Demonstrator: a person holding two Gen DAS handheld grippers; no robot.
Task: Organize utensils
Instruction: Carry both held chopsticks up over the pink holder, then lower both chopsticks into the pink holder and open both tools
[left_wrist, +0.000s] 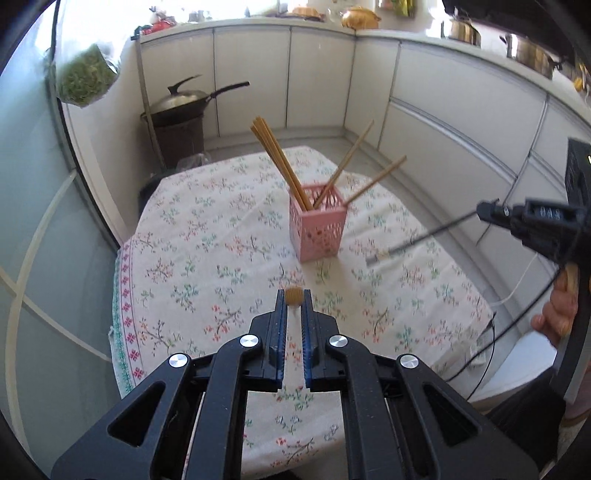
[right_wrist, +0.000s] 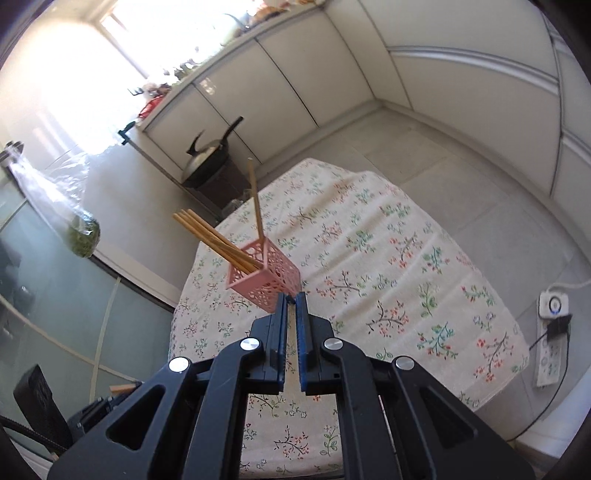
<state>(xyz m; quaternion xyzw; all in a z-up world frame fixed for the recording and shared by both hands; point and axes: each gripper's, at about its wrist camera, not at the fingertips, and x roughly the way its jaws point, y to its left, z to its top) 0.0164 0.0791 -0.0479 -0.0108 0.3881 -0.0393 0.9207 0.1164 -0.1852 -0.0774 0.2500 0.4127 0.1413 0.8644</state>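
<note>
A pink lattice utensil holder (left_wrist: 320, 222) stands on the floral tablecloth (left_wrist: 207, 251) with several wooden chopsticks (left_wrist: 280, 162) leaning in it. My left gripper (left_wrist: 294, 297) is shut on the end of a wooden chopstick (left_wrist: 294, 295), held above the cloth in front of the holder. My right gripper (left_wrist: 487, 210) comes in from the right, shut on a dark thin metal-tipped utensil (left_wrist: 417, 240) that points toward the holder. In the right wrist view the right gripper (right_wrist: 291, 297) is nearly closed just beside the holder (right_wrist: 266, 275); the utensil is barely visible between its jaws.
A wok with a lid (left_wrist: 184, 101) sits on a dark stand beyond the table's far left corner. White cabinets (left_wrist: 321, 77) line the back and right. A power strip (right_wrist: 552, 332) with cables lies on the floor at the right. A bag of greens (left_wrist: 86, 75) hangs at left.
</note>
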